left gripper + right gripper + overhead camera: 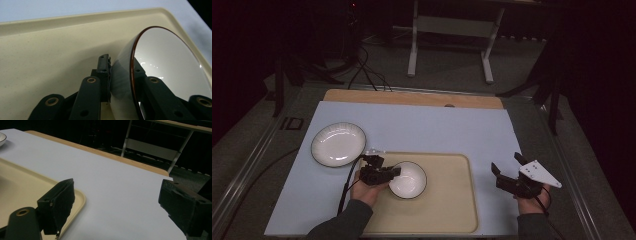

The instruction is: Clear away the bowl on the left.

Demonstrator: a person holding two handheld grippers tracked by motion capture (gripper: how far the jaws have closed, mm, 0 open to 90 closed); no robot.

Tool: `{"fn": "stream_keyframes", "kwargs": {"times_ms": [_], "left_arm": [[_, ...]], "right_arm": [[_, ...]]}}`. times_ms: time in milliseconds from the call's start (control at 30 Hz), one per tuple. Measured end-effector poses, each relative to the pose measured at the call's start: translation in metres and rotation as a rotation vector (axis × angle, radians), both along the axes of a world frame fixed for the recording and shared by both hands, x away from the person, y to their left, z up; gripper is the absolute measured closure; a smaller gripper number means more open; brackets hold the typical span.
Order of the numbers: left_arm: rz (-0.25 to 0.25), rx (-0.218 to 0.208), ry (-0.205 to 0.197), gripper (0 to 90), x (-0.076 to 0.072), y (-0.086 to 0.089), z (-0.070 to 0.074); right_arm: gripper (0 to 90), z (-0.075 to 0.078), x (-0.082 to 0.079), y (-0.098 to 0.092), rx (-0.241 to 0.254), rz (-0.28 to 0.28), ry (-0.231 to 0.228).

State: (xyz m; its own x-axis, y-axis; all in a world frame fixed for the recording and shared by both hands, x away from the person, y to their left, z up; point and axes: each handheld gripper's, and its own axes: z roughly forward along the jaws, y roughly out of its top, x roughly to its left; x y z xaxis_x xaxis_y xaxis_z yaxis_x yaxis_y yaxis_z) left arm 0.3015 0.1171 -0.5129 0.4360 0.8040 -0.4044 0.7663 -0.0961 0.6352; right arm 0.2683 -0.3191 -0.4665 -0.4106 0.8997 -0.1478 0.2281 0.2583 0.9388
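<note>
Clamping the rim of a glossy white bowl (160,65) with a dark brown edge, the left hand-held gripper (393,172) held it over the beige tray (452,210); the right hand-held gripper (507,169) stood released.

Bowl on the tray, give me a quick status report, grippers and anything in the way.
Left gripper shut on bowl rim, bowl over tray. Right gripper open, holding nothing. Plate off to the side, not blocking.
</note>
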Motion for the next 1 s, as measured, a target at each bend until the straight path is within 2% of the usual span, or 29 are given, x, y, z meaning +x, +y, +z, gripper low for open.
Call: {"fn": "stream_keyframes", "kwargs": {"times_ms": [133,233,400,700,933,1000], "left_arm": [[0.01,0.013,0.012,75.4,0.002,0.002,-0.003],[0.025,-0.009,-0.007,72.5,0.001,0.004,0.0],[0.04,-0.007,-0.025,66.9,0.0,0.008,0.003],[0.067,0.032,-0.102,57.1,-0.005,0.015,0.016],[0.094,0.01,-0.126,52.7,-0.007,0.026,0.023],[0.112,0.018,-0.151,52.3,-0.008,0.031,0.027]], "right_arm": [[13.2,0.0,0.0,0.0,-0.001,0.001,0.0],[13.2,0.0,0.0,0.0,0.0,0.0,0.0],[13.2,0.0,0.0,0.0,0.0,0.0,-0.001],[13.2,0.0,0.0,0.0,0.001,-0.002,-0.002],[13.2,0.0,0.0,0.0,0.002,-0.002,-0.002],[13.2,0.0,0.0,-0.001,0.002,-0.002,-0.002]]}}
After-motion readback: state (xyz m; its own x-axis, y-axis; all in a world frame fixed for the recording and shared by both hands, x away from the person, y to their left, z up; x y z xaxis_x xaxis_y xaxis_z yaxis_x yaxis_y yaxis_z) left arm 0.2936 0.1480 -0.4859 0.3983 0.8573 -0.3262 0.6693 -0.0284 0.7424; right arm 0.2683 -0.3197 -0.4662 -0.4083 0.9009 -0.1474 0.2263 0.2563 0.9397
